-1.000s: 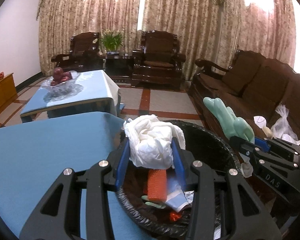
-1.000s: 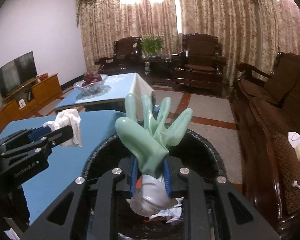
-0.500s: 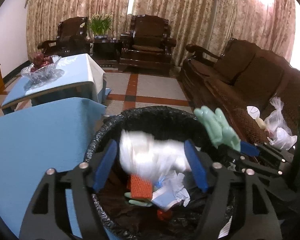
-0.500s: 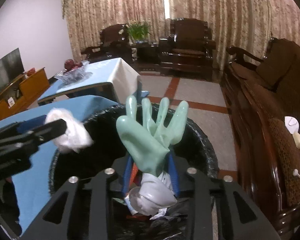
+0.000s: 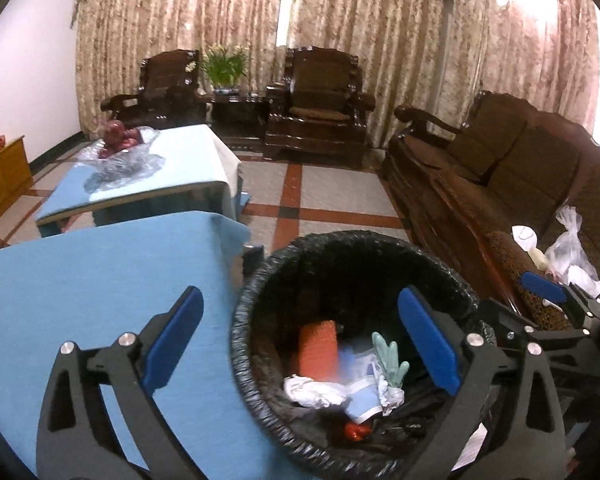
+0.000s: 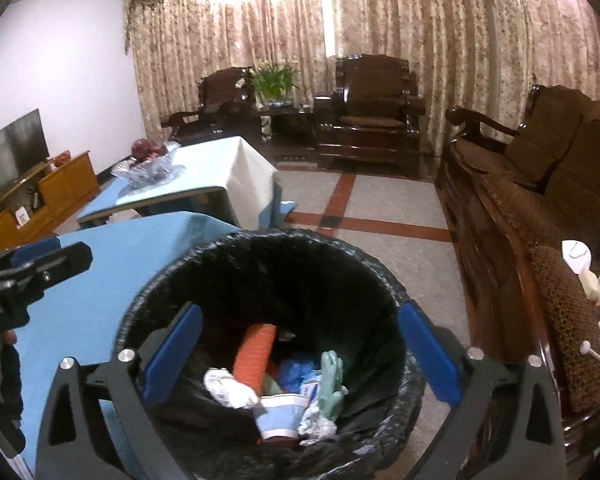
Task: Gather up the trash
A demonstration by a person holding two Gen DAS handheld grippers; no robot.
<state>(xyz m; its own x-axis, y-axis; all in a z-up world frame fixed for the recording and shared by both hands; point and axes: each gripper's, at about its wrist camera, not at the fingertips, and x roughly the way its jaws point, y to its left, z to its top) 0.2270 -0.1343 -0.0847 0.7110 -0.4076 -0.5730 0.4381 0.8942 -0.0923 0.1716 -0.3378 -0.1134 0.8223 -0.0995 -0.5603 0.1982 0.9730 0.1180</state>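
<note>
Blue paper (image 5: pixel 346 360) in bin (image 5: pixel 260 280) blurred

Left gripper (image 5: pixel 300 336), jaws spread wide and empty, above a black-lined trash bin (image 5: pixel 256 280) containing a white tissue wad (image 5: pixel 312 392), green glove (image 5: pixel 388 360) and orange roll (image 5: pixel 318 348), beside a blue table (image 5: pixel 80 280).

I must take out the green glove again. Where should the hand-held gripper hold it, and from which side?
Grip the green glove at its upright fingers, coming straight down from above: they stand free above the other trash, while its cuff is buried in the trash bin.
</note>
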